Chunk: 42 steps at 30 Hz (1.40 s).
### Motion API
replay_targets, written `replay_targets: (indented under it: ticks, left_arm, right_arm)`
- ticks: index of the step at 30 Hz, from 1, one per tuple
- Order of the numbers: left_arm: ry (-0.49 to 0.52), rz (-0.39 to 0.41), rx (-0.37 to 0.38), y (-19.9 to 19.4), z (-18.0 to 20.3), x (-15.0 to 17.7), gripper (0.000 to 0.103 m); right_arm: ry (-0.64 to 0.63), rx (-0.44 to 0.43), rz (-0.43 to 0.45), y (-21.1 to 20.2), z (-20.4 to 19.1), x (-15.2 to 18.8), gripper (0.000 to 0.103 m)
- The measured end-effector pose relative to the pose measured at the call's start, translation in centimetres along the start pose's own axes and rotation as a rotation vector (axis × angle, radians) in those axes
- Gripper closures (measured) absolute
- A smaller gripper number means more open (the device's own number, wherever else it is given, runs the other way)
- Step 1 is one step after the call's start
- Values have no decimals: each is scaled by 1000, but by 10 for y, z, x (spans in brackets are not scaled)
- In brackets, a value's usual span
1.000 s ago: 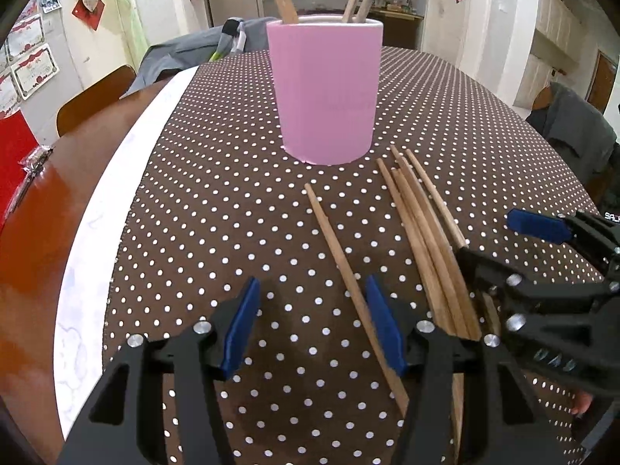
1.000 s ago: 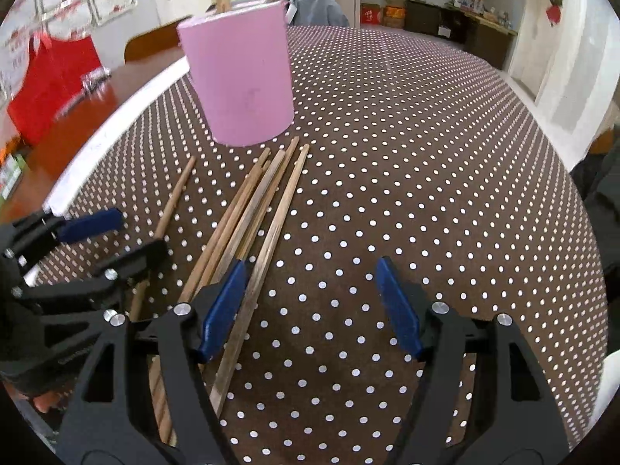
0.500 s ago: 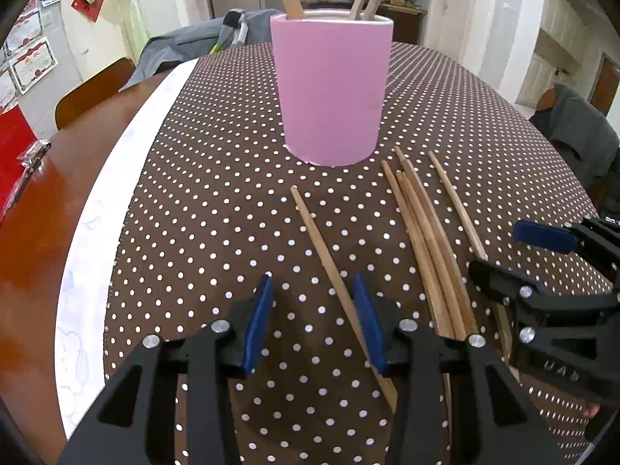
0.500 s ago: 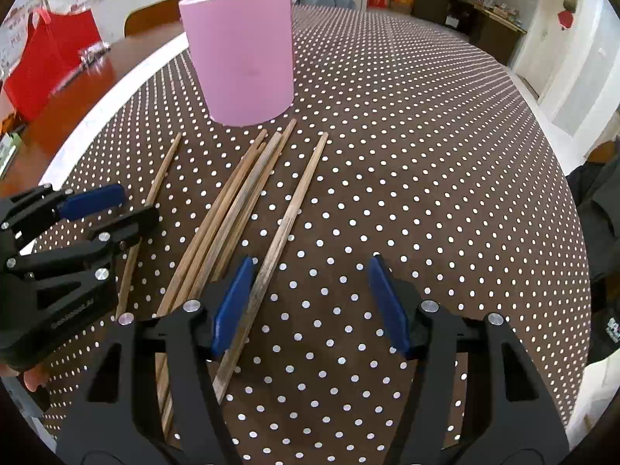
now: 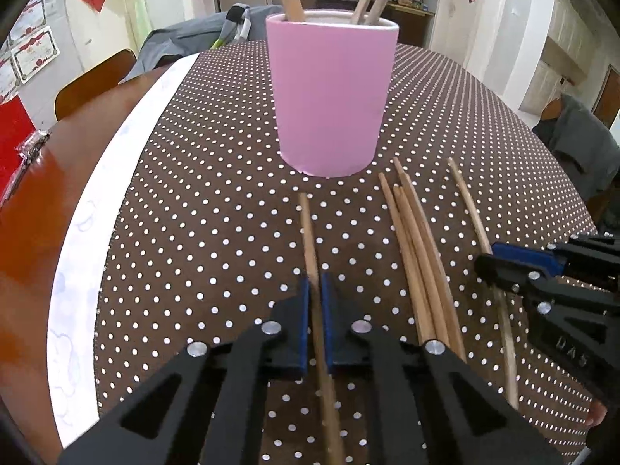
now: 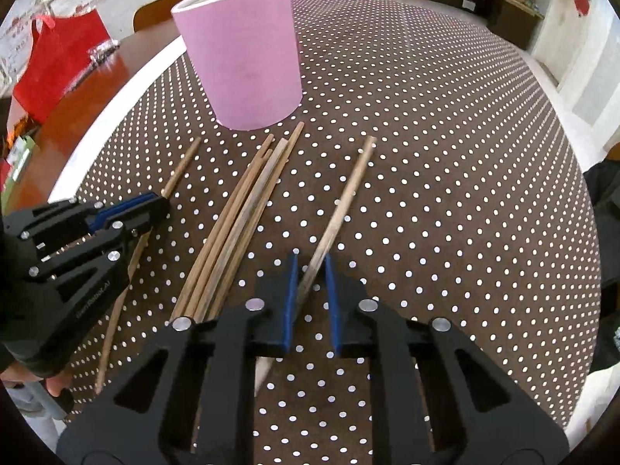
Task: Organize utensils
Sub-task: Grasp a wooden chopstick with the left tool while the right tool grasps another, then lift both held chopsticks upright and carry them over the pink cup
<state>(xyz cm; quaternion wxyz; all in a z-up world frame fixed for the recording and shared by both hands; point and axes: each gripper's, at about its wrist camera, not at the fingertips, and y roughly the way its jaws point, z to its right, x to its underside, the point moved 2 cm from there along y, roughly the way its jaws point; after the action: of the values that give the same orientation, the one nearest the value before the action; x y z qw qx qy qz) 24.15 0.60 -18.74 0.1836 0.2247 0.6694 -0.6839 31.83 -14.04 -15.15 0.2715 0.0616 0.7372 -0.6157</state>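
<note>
Both my tools have just closed: the left tool (image 5: 314,290) now clamps one chopstick (image 5: 308,228) at lower centre, the right tool (image 6: 311,271) another chopstick (image 6: 350,190). A loose bundle (image 6: 240,209) lies between them on the table (image 6: 465,155), the pink cup (image 6: 242,58) above.

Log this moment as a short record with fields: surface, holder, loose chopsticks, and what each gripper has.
surface: brown polka-dot tablecloth
holder: pink cup, upright, several wooden sticks already standing in it
loose bundle: chopsticks lying together on the cloth between the two grippers, untouched
left gripper: jaws have just been closing, now pinching a single chopstick that points toward the cup
right gripper: jaws have just been closing, now on a separate chopstick lying apart from the bundle
</note>
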Motion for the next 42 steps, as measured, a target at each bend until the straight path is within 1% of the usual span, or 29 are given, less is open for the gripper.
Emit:
replay_targets:
  ticks: [3, 4, 10, 14, 18, 22, 27, 30, 34, 42]
  left_arm:
    - [-14, 15, 9, -1, -3, 0, 97]
    - [-17, 20, 14, -1, -5, 0, 97]
    - [-24, 75, 62, -18, -5, -5, 97]
    - [-15, 126, 107, -36, -1, -9, 97]
    - [-9, 195, 150, -57, 0, -14, 97]
    - [-5, 268, 191, -79, 6, -23, 97]
    - [11, 356, 230, -106, 14, -34, 97]
    - [22, 402, 248, -122, 19, -40, 97]
    - [32, 483, 264, -145, 22, -52, 97]
    - [31, 663, 261, -177, 21, -75, 97]
  right_arm:
    - [23, -28, 12, -4, 15, 2, 96]
    - [28, -35, 15, -4, 14, 4, 97]
    - [64, -98, 46, -9, 30, 8, 97]
    - [81, -139, 97, -24, 35, 10, 97]
    - [99, -175, 178, -47, 41, 8, 97]
    - [109, -206, 291, -82, 50, 7, 97]
    - [106, -248, 427, -116, 50, 0, 97]
    - [93, -263, 493, -130, 45, -2, 97]
    - [79, -275, 575, -143, 36, -12, 97]
    - [52, -282, 722, -155, 14, -47, 97]
